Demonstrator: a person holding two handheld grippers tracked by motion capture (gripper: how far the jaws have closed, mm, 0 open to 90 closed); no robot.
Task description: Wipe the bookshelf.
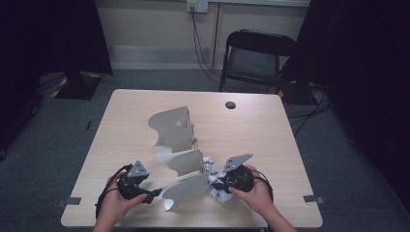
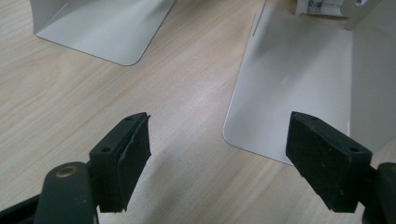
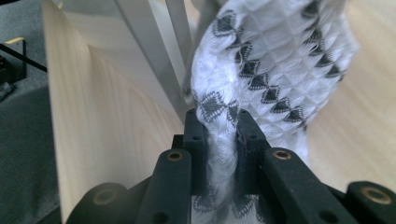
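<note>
My right tongs (image 3: 219, 140) are clenched on a bunched fold of the white quilted cloth with small black diamond marks (image 3: 275, 60), so the grab itself looks done. The cloth sits at the near right of the pale wooden counter (image 1: 251, 130), pressed up against the grey sheet-metal bookend rack with several curved upright plates (image 1: 186, 159), and I judge that getting it between those plates, or drawing it away from them, is what remains; which of the two I cannot tell. It looks soft and thick, twisted into a rope where I pinch it and puffing out wider beyond.

My left tongs (image 2: 219, 154) stand released, jaws wide apart over bare counter, holding nothing, just short of the nearest flat grey plate (image 2: 289, 84). Farther off, beyond the counter, stands a black folding chair (image 1: 256, 58).
</note>
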